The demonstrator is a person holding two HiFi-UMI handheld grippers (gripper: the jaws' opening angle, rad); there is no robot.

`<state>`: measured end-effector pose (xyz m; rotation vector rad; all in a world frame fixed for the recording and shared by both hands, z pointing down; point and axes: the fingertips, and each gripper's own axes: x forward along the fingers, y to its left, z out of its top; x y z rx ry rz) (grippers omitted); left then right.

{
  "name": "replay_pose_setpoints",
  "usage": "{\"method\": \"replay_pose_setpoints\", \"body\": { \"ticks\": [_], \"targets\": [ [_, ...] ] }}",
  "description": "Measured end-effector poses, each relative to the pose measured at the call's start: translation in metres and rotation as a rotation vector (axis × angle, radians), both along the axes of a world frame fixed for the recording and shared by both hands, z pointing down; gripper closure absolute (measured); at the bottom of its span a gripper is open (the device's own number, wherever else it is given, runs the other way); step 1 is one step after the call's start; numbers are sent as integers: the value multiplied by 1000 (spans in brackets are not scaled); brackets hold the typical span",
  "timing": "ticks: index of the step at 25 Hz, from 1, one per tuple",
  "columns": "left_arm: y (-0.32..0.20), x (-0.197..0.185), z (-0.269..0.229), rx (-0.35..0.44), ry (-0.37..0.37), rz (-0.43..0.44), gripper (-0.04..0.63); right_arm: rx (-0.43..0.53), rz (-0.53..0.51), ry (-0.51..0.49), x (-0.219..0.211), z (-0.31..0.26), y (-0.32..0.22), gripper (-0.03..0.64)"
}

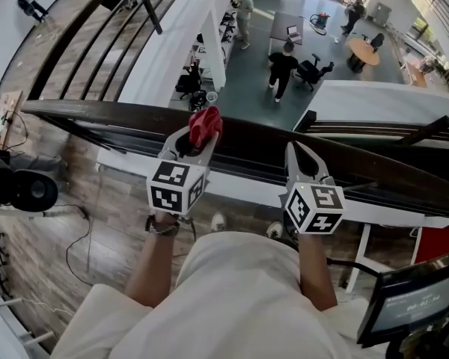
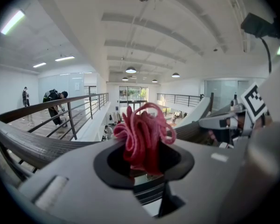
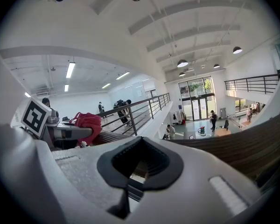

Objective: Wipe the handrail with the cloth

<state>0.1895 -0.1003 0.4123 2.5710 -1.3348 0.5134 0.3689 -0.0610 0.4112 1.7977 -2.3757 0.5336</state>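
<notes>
From the head view: standing close against a long dark wooden handrail (image 1: pixel 247 137) that runs left to right across the scene. Holding a bunched red fabric cloth (image 1: pixel 204 124) at the tip of the grey two-jaw left gripper (image 1: pixel 200 134), poised over the near edge of the rail's top; hard to say whether touching. Carrying nothing in the grey two-jaw right gripper (image 1: pixel 296 154), drawn together to a point, near the rail and well right of the cloth.

From the left gripper view: pinched closed on the cloth (image 2: pixel 142 134), with loops of it bulging up out of the left gripper (image 2: pixel 145 164). Looking across the handrail (image 2: pixel 32 143) as it sweeps away to the left below the cloth, with the right gripper (image 2: pixel 224 122) off to the right.

From the right gripper view: closed and empty at the right gripper (image 3: pixel 140 167), with only railing showing through the opening. Looking along the handrail (image 3: pixel 252 148) to the right, with the cloth (image 3: pixel 86 125) in the left gripper (image 3: pixel 65 133) at left.

Judging from this: at the very start of wiping, cloth at the rail but no stroke clearly under way. Next, probably pressing the cloth flat onto the rail's top and dragging it along, with steady downward pressure and a firm clamp so as not to drop the cloth over the far side.
</notes>
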Motion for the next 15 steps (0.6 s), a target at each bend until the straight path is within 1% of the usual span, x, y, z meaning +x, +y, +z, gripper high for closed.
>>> {"method": "replay_pose_setpoints", "body": {
  "ticks": [8,15],
  "targets": [
    [-4,-37,2,-1,-13,-78,463,-1,-16,0,-2,0,2,614],
    [-5,-43,5,15,-21,-133,463,1,-31,3,5,2,0,614]
  ]
}}
